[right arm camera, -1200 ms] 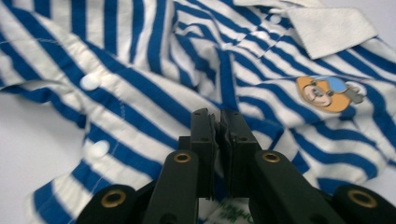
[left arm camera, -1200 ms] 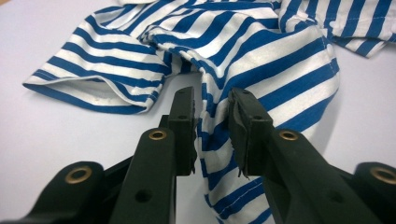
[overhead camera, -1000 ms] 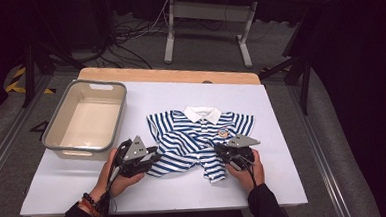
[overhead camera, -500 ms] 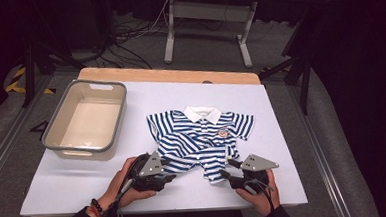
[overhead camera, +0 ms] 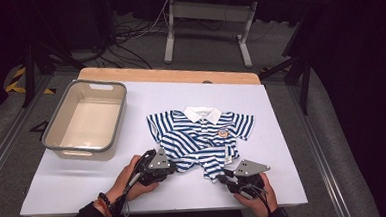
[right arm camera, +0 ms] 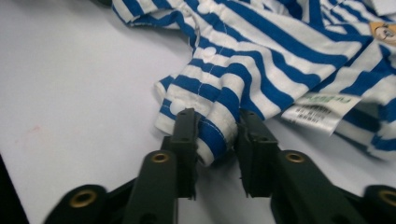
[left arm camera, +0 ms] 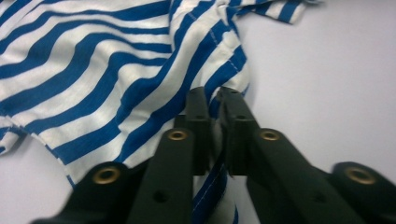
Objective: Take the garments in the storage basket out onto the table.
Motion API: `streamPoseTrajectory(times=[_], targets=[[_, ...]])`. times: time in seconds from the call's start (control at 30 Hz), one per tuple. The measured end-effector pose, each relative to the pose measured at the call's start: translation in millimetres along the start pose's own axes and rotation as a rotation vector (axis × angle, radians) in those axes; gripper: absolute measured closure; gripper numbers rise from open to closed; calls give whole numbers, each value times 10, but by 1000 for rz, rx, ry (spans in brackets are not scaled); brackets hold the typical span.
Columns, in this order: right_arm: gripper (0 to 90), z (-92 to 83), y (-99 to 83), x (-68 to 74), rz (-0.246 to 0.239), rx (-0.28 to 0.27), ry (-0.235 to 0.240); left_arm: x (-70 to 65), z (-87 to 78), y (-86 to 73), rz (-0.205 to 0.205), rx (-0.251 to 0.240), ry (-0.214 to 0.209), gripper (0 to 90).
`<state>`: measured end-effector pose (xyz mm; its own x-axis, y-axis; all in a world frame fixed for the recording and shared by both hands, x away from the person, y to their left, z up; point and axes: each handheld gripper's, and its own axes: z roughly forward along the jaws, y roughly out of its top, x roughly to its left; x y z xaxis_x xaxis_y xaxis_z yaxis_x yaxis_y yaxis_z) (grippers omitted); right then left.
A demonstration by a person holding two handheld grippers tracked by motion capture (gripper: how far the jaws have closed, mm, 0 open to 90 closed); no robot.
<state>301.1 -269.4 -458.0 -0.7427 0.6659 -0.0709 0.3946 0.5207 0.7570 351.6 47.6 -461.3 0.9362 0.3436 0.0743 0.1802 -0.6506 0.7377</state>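
In the high view we see the shirt [overhead camera: 200, 138], striped blue and white, lying spread on the white table [overhead camera: 283, 149] at the centre of the frame, collar toward the top. The tub [overhead camera: 86, 121] sits well apart at the upper left. Our left gripper [overhead camera: 171, 165] is at the shirt's lower left hem, below centre, and its jaws have just been closing; in the left gripper view they are pressed nearly together, pinching a fold of striped cloth [left arm camera: 215, 100]. Our right gripper [overhead camera: 225, 176] is at the lower right hem, right of centre at the bottom; its jaws have also just been closing, and in the right gripper view they clamp the hem's buttoned edge [right arm camera: 212, 128], with a white label [right arm camera: 322, 108] just beside.
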Motion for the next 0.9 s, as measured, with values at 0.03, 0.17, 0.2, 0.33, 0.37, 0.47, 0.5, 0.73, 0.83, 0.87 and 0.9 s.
streamPoseTrajectory(times=[0.03,0.17,0.2,0.33,0.37,0.47,0.5,0.73,0.83,0.87,0.9], targets=[[777,-11,16,-2,-3,-2,-9,-2,-16,10,11,-9,-1,861],[823,-159,95,-52,20,-79,-42,-31,-162,77,8,-72,-15,863],[825,-200,115,-58,23,-98,-50,-51,-208,103,9,-91,-24,863],[827,-408,240,-74,45,-212,-77,-151,-365,216,30,-156,-55,860],[826,-451,273,-65,47,-234,-79,-188,-403,252,44,-175,-58,860],[819,-521,351,-16,29,-269,-79,-247,-460,302,64,-197,-53,835],[818,-536,373,4,21,-273,-78,-273,-503,329,68,-214,-56,835],[802,-502,510,64,-7,-280,-74,-290,-608,356,70,-240,-31,763],[787,-422,580,56,-13,-273,-69,-256,-593,306,58,-228,-18,730],[789,-381,608,48,-22,-268,-70,-243,-585,289,53,-221,-15,725],[793,-331,634,38,-24,-260,-67,-227,-575,272,48,-213,-15,715]])
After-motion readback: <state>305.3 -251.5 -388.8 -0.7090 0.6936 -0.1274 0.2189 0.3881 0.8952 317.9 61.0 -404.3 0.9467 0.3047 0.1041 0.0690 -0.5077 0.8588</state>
